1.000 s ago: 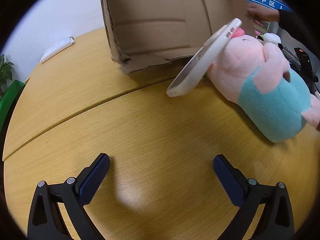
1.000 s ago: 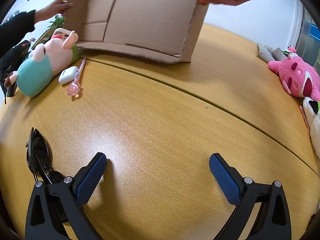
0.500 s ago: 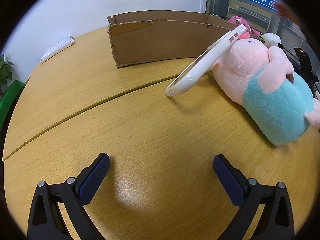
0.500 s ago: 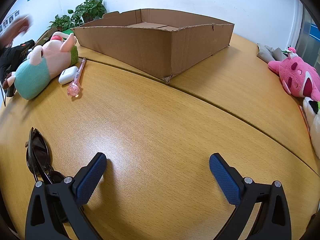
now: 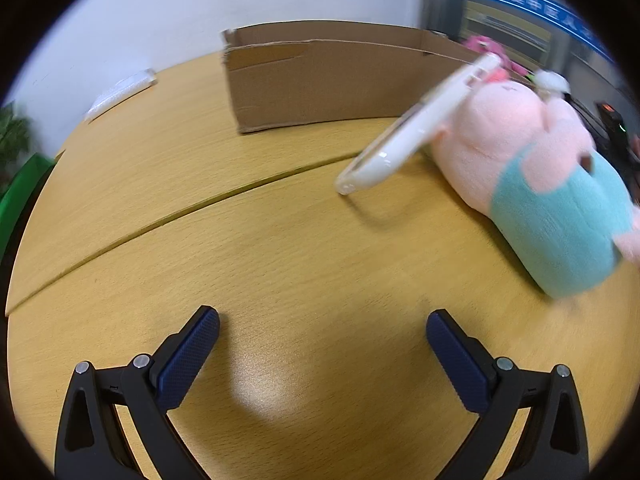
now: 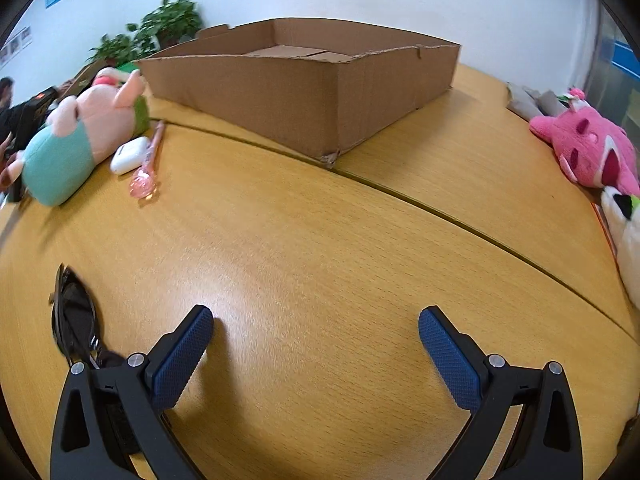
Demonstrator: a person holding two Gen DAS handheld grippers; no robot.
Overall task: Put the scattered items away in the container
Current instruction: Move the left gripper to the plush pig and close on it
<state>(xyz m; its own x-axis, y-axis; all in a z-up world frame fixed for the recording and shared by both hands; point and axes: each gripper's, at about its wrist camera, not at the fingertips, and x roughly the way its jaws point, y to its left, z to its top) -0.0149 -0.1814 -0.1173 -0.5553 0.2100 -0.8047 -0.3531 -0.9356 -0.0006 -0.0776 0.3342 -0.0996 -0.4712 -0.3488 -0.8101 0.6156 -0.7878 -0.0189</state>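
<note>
Right wrist view puts the cardboard box [image 6: 320, 92] at 12 o'clock, a shallow brown tray with torn, ragged rims and flaps lying flat on its floor, sitting upright on the wooden table [image 6: 320, 240]. A second ago hands held it tipped on edge; now it rests flat and the hands are gone. At 10 o'clock a pink pig plush [image 6: 80, 136] in a teal shirt lies on its side, with a white earbud case [image 6: 129, 155] touching it and a pink wand [image 6: 149, 168] just beside the case. Black sunglasses [image 6: 76, 320] lie at 8 o'clock by my right gripper [image 6: 316, 344], whose jaws are spread wide on nothing. A pink bear plush [image 6: 588, 148] sits at 3 o'clock.

From the left wrist, a white phone case [image 5: 416, 132] leans tilted against the pig at 1 o'clock; this view is now blurred. My left gripper [image 5: 322, 344] is equally spread and empty. A blue sign [image 5: 540, 8] at 1 o'clock carries writing too smeared to read.
</note>
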